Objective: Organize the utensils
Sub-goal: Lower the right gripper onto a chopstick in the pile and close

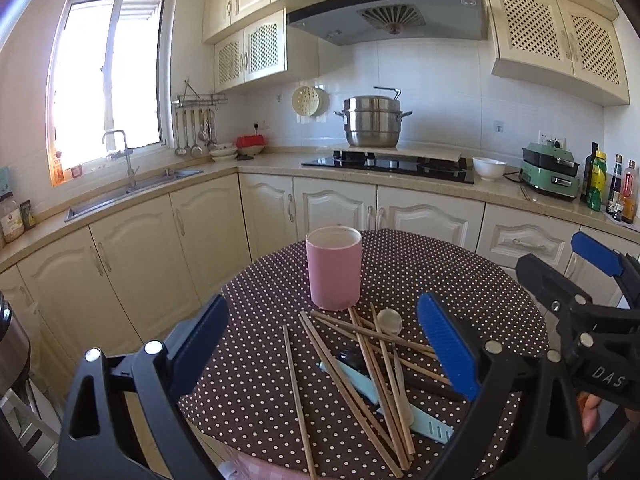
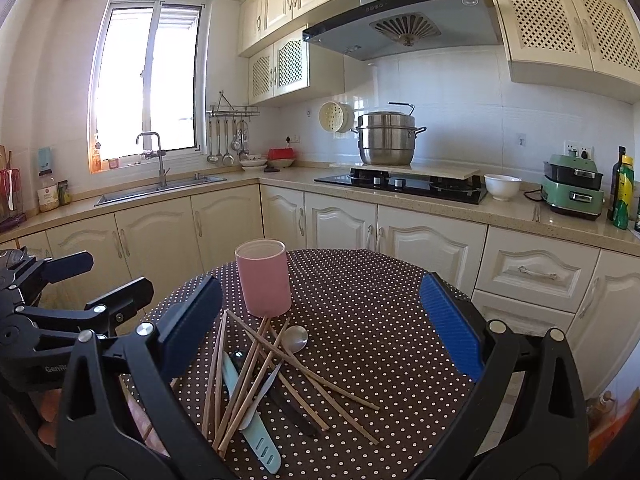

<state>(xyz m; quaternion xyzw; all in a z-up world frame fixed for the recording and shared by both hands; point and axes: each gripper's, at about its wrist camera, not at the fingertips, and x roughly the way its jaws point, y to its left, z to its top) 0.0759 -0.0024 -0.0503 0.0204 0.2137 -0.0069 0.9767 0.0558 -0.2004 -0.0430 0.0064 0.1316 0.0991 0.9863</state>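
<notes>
Left gripper (image 1: 324,344): jaws spread wide, nothing between them, held level above the near edge of the table (image 1: 500,304), aimed toward the kitchen counter. Blue pads (image 1: 448,348) clear of all items.

Right gripper (image 2: 320,328): same attitude, jaws spread wide and empty, hovering over the near side of the table. It sits just right of the left gripper; each shows at the edge of the other's view. A bit of a hand (image 1: 592,408) shows under the right gripper in the left view.

Utensil pile, on the polka-dot tablecloth, below and between the jaws: wooden chopsticks (image 1: 360,384) crossed loosely over one another; a light-blue-handled knife (image 1: 420,420) under them; a black-handled utensil (image 2: 296,408) partly covered; a metal spoon (image 1: 390,322) with its bowl toward the cup.

Pink cup (image 1: 334,270): upright, just beyond the pile, chopstick tips reaching its base. Contents cannot be seen.

Far: cream cabinets, sink (image 2: 160,192) under the window, steel steamer pot (image 1: 374,122) on the stove, white bowl (image 1: 489,168), green appliance (image 1: 551,174), bottles (image 1: 608,184).
</notes>
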